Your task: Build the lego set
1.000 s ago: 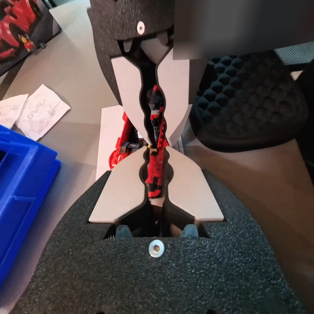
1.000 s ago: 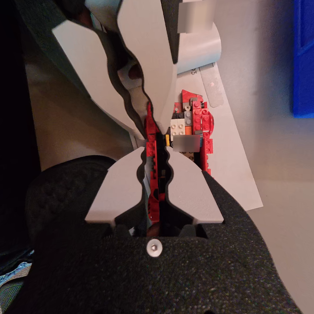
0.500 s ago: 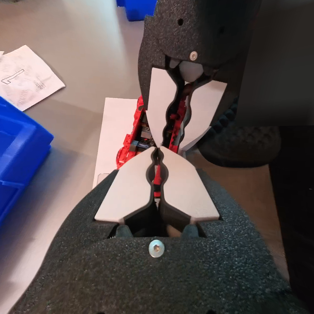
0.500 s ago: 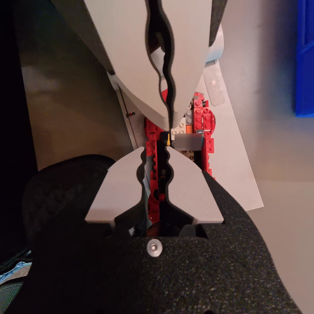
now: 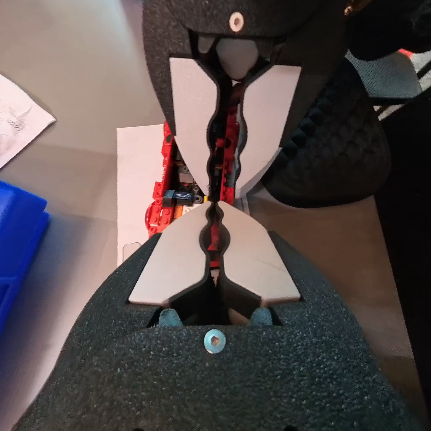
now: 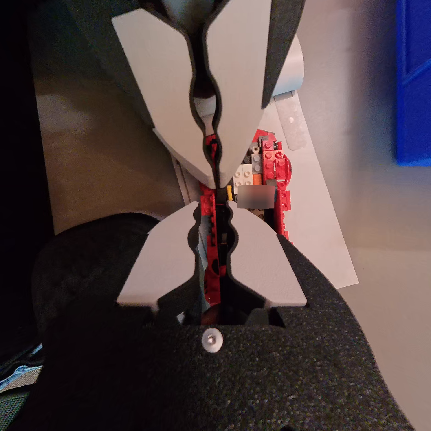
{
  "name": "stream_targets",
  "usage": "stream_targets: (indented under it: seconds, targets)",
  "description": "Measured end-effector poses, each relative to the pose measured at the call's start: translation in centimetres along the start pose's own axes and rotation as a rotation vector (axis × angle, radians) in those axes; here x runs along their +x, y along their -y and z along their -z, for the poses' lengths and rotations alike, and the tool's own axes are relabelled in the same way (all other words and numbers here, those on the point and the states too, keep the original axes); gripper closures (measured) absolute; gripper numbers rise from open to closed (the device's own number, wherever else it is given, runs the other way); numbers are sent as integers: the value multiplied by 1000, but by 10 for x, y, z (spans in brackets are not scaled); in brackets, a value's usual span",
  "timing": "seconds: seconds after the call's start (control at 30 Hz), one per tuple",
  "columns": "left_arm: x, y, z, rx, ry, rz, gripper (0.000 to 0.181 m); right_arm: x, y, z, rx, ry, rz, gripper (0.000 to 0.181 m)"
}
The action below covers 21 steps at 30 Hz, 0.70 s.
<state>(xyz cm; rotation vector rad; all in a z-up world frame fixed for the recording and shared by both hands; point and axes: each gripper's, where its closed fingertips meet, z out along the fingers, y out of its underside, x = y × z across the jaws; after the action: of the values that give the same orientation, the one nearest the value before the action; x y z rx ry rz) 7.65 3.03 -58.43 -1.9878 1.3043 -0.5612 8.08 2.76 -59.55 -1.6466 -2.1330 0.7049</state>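
Observation:
A red lego car [image 5: 163,210] lies on a white sheet [image 5: 137,163]. It also shows in the right wrist view [image 6: 277,168], with white, grey and orange bricks inside. My right gripper [image 6: 213,203] is shut on the car's red and black side wall, which runs between its fingers. In the left wrist view it [image 5: 221,192] comes in from the top. My left gripper [image 5: 214,203] is shut, its tips together just above that same wall, and red shows through its gap. It meets the right gripper tip to tip [image 6: 218,184]. Whether it pinches anything is hidden.
A blue bin [image 5: 18,233] stands at the left of the left wrist view and shows in the right wrist view [image 6: 412,81]. A crumpled printed paper [image 5: 21,121] lies beyond it. A black padded chair seat [image 5: 326,151] sits past the table's edge. The tips of both grippers are at nearly the same place.
My left gripper has shut; a second ago the red wall stood between its fingers. It has swung into line opposite the right gripper. The right gripper has kept its hold.

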Motion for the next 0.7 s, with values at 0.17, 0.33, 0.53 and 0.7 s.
stream_targets:
  seconds: [0.17,0.33,0.53,0.7]
  targets:
    - [2,-1,-2,-23,-32,2,181,0,0,0,7,0,3,162]
    - [2,-1,-2,-37,-51,34,181,1,4,2,40,-5,-1,164]
    - [1,-1,-2,-65,-68,56,181,-2,5,3,68,11,-7,168]
    - [0,1,-4,-77,-81,79,181,-3,2,1,66,20,-13,167]
